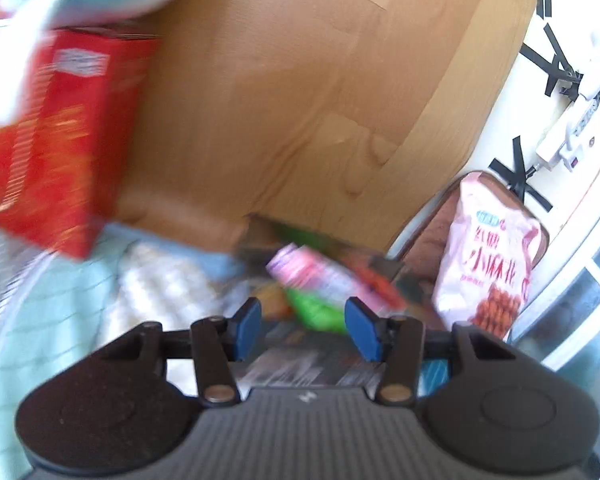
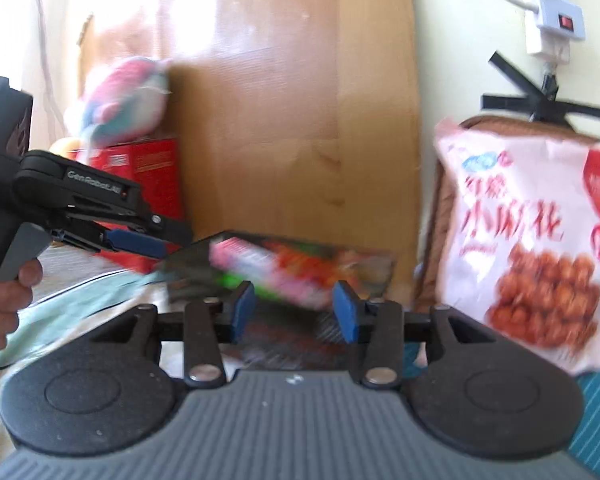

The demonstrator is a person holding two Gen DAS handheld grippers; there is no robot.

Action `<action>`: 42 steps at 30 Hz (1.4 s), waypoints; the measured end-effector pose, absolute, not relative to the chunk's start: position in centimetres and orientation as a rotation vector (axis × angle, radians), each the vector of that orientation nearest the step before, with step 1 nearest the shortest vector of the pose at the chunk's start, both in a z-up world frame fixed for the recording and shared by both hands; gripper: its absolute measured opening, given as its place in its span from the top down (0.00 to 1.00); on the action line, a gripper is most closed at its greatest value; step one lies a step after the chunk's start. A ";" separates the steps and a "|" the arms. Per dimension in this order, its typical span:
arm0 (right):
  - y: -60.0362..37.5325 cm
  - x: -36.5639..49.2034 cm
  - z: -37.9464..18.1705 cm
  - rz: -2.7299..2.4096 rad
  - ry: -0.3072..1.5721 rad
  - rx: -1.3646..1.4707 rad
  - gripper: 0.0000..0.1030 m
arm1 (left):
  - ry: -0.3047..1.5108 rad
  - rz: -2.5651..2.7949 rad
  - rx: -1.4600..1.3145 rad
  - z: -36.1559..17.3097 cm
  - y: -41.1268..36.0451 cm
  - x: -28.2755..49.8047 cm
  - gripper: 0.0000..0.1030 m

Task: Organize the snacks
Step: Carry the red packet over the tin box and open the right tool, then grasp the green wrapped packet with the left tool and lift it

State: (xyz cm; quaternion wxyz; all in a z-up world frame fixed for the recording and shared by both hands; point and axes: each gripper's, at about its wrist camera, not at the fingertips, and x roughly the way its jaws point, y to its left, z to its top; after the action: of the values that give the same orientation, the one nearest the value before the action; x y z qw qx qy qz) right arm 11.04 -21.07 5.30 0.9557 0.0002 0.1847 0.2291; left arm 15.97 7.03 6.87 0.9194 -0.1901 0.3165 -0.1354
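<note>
Where the smooth wooden board meets the bedding, a glossy dark rectangular snack packet with blurred pink, green and orange print lies flat. The left gripper and right gripper, blue-padded, both stand released, clamping nothing. A crinkly pink-and-white snack bag leans upright beside it; a red cardboard box stands left.

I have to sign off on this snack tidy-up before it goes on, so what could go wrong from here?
1. The pink snack bag stands leaning against a brown cushion; a nudge from the right tool might tip it.
2. Both open tools are near the same dark tray of snacks; the left tool could clash with the right.
</note>
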 end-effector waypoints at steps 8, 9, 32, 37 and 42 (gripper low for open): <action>-17.0 6.9 3.6 0.732 0.563 0.082 0.54 | 0.715 -0.164 -0.500 4.3 15.8 6.5 0.54; -16.1 6.4 3.4 0.768 0.589 0.089 0.54 | 0.726 -0.161 -0.518 3.9 16.4 5.8 0.54; -9.1 5.0 0.2 0.799 0.672 -0.041 0.74 | 0.810 -0.387 -0.491 0.8 10.6 5.9 0.56; -13.3 3.0 0.3 0.723 0.666 0.038 0.75 | 0.842 -0.483 -0.437 0.7 6.6 5.5 0.55; -17.9 -0.1 0.2 0.698 0.675 0.141 0.73 | 0.858 -0.598 -0.372 0.6 3.2 4.3 0.52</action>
State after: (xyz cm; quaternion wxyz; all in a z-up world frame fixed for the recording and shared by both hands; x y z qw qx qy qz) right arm -0.12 -17.86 0.20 0.8821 0.0675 0.3241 0.3350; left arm 4.29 3.17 0.63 0.8499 -0.1765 0.4073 -0.2839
